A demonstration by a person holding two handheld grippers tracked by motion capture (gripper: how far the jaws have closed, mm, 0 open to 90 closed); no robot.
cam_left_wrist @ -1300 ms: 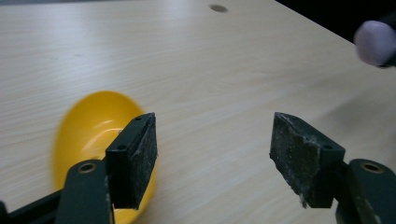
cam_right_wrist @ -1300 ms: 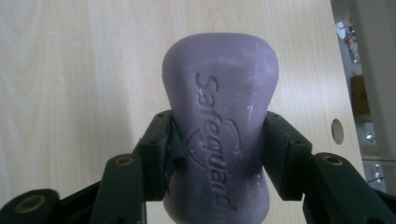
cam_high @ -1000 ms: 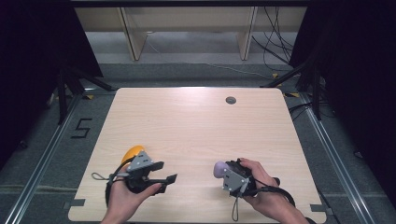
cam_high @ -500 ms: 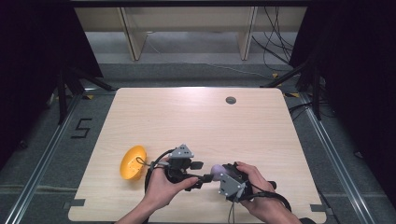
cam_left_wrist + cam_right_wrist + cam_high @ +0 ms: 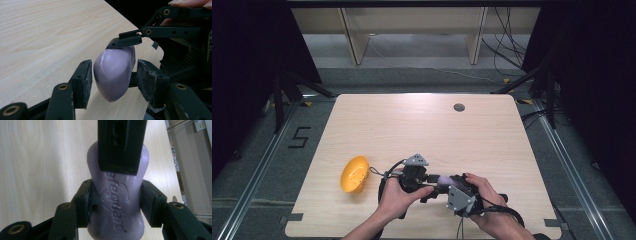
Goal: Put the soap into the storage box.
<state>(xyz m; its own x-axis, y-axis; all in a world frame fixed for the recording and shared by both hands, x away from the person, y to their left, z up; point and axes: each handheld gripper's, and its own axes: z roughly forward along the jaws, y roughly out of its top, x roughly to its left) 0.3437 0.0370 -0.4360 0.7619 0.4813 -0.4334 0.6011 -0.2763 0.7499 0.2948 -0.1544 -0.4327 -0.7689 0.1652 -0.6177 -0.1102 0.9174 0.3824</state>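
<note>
A purple bar of soap (image 5: 443,178) with a raised logo is held just above the wooden table (image 5: 412,125) near its front edge. My right gripper (image 5: 448,182) is shut on it; in the right gripper view (image 5: 116,197) both pads press the soap's (image 5: 120,202) waist. My left gripper (image 5: 436,179) reaches in from the left, and its jaws have just been closing. In the left gripper view (image 5: 112,75) the soap (image 5: 113,72) stands between the pads with a thin gap on each side. One left jaw crosses the soap's far end in the right gripper view.
A yellow bowl-shaped object (image 5: 354,174) lies tipped on the table left of both hands. A dark round grommet (image 5: 459,107) sits near the table's far edge. Black curtains flank the table, and shelving and cables stand beyond it.
My left hand has moved right, away from the yellow object, up to the soap, and its jaws have narrowed around it. The right hand and soap have kept still.
</note>
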